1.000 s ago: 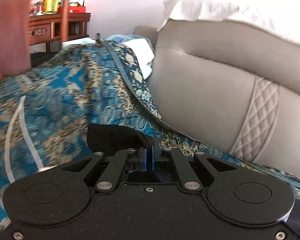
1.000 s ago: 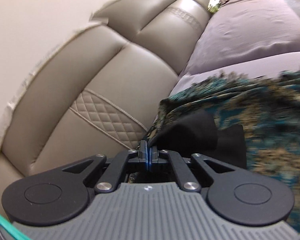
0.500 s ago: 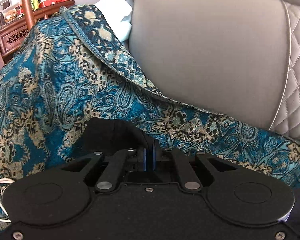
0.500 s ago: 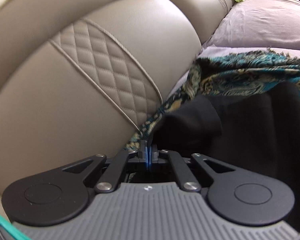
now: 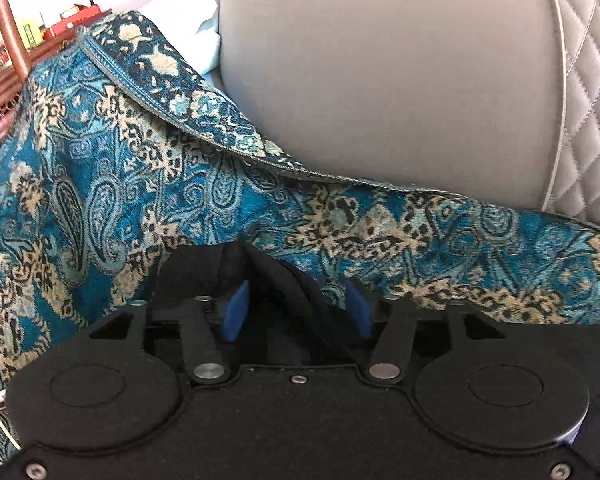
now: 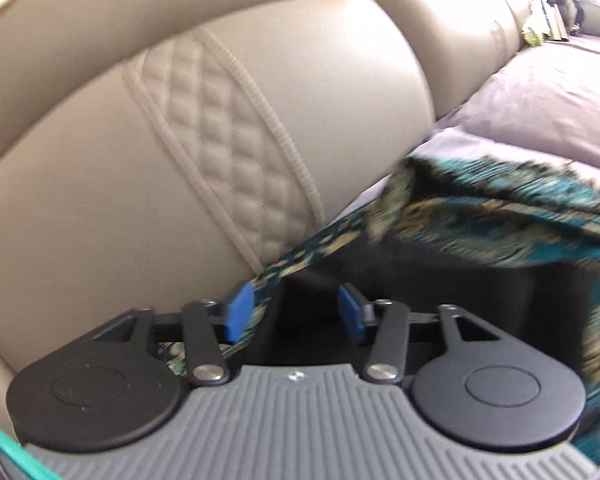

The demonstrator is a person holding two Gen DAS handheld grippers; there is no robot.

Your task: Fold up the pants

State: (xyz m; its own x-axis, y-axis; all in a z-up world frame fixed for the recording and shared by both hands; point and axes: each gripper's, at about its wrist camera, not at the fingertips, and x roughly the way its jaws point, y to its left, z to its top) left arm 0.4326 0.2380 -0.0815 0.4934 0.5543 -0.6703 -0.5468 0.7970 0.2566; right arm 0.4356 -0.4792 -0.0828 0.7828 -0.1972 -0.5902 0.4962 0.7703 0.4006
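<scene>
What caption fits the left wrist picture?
Left gripper, jaws open, over black pants on a teal paisley cover beside the sofa backrest.

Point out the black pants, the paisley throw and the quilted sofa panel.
black pants (image 5: 276, 280), left wrist view, folded edge between the open fingers
paisley throw (image 5: 112, 184), left wrist view, flat patterned area
quilted sofa panel (image 6: 224, 152), right wrist view, middle of the diamond stitching

The left tongs (image 5: 296, 312) stand with blue pads (image 5: 236, 312) spread apart over a black fold of the pants (image 5: 276, 276). The fabric lies on a teal paisley throw (image 5: 140, 184) (its patterned border raised) against a beige leather sofa back (image 5: 380, 80).
</scene>
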